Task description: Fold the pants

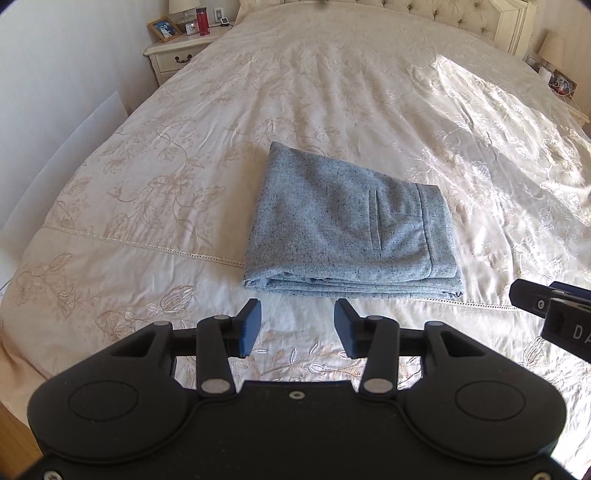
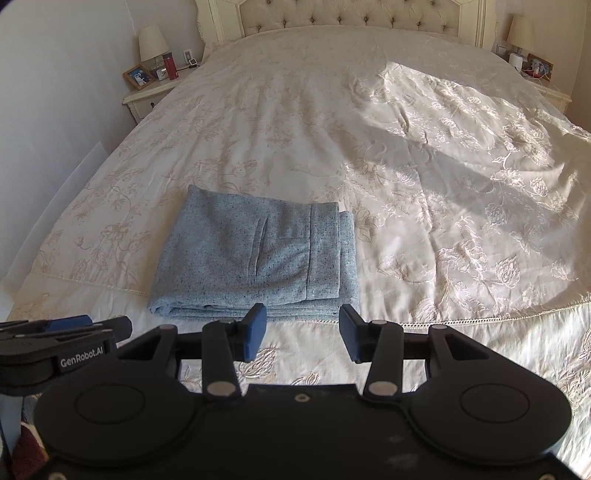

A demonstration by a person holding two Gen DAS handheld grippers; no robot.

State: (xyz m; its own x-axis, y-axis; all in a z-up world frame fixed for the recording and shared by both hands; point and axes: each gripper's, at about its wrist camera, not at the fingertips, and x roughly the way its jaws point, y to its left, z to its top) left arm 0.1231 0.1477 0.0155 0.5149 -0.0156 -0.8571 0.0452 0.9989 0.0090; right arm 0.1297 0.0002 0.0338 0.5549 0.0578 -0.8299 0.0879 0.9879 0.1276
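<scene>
Nearest the lens, the left gripper (image 1: 297,326) hangs over the foot of the bed with its blue-padded fingers (image 1: 251,326) spread apart and nothing between them; the right gripper (image 2: 302,332) sits the same way, released and empty, just short of the fabric. Each tool shows at the edge of the other's view, side by side and apart. Just beyond both sets of fingertips lie the pants (image 1: 351,225), grey-blue speckled cloth folded into a compact stack of layers, the stacked edges facing the cameras, the waistband and a slit pocket on top. They rest flat on the cream embroidered bedspread (image 1: 147,206), near the foot end and left of the sunlit patch. Farther back, the tufted headboard (image 2: 351,16) spans the wall, with a nightstand (image 1: 173,55) at the left carrying a framed photo (image 1: 164,28), a red bottle (image 1: 202,21) and a lamp (image 2: 152,42).
</scene>
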